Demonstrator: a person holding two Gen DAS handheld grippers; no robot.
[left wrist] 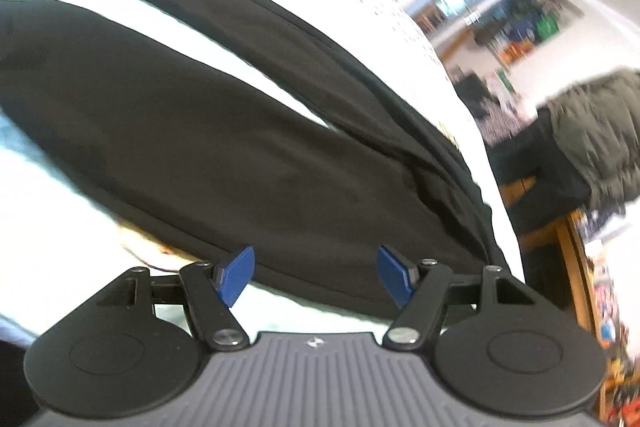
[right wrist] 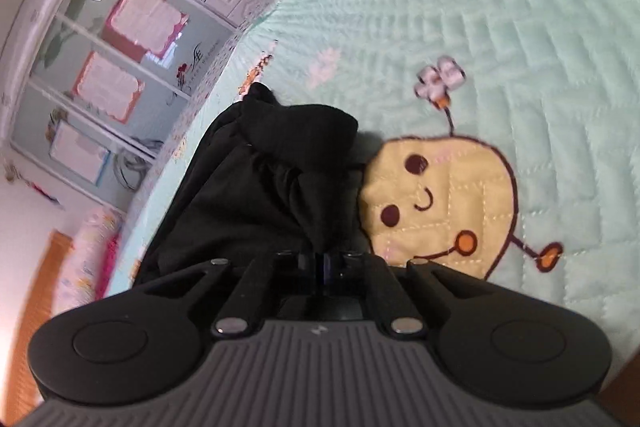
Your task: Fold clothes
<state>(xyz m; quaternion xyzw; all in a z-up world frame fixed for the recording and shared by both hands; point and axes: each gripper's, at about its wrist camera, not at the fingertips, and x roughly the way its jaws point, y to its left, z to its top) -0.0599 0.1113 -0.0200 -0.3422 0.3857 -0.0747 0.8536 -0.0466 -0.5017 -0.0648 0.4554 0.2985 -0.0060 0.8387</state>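
Black trousers [left wrist: 220,147] lie spread on a bed, their two legs running away to the upper left in the left wrist view. My left gripper [left wrist: 316,275] hovers open at their near edge; its blue pads [left wrist: 236,275] stand wide apart and grip nothing. In the right wrist view a bunched end of the black trousers [right wrist: 248,195] lies on the mint quilted bedcover [right wrist: 480,27]. My right gripper [right wrist: 320,263] is shut, and the black cloth runs right into its closed jaws.
A yellow cartoon appliqué [right wrist: 440,207] is sewn on the cover just right of the cloth. A glass-door cupboard [right wrist: 112,67] stands past the bed's left edge. Shelves [left wrist: 500,7] and a dark green garment [left wrist: 592,135] on furniture lie beyond the bed's right edge.
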